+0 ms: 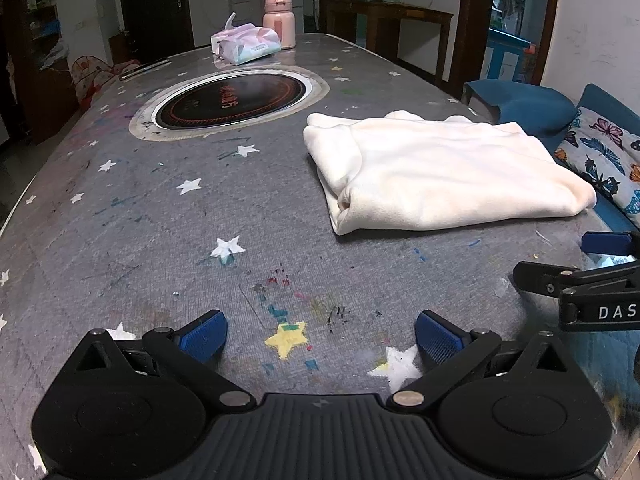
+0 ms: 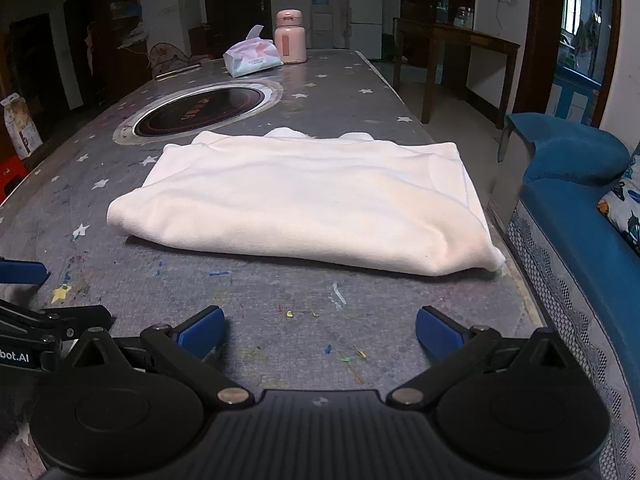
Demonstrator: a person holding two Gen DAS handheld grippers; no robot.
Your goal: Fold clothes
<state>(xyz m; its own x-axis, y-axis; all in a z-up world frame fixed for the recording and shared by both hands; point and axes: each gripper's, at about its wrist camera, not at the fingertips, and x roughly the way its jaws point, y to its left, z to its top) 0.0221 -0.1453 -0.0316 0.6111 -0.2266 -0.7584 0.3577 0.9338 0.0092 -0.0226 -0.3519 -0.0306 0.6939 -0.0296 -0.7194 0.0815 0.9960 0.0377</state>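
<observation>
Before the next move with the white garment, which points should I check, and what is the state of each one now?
1. Left gripper open and holding nothing: ok.
2. Right gripper open and holding nothing: ok.
3. White garment lies folded on the table, apart from both grippers: ok.
4. Near right corner of the garment sits close to the table edge: not ok, it may slip.
5. Tissue pack and pink bottle stand far behind the garment: ok.
6. Layers underneath lie even: cannot tell.
</observation>
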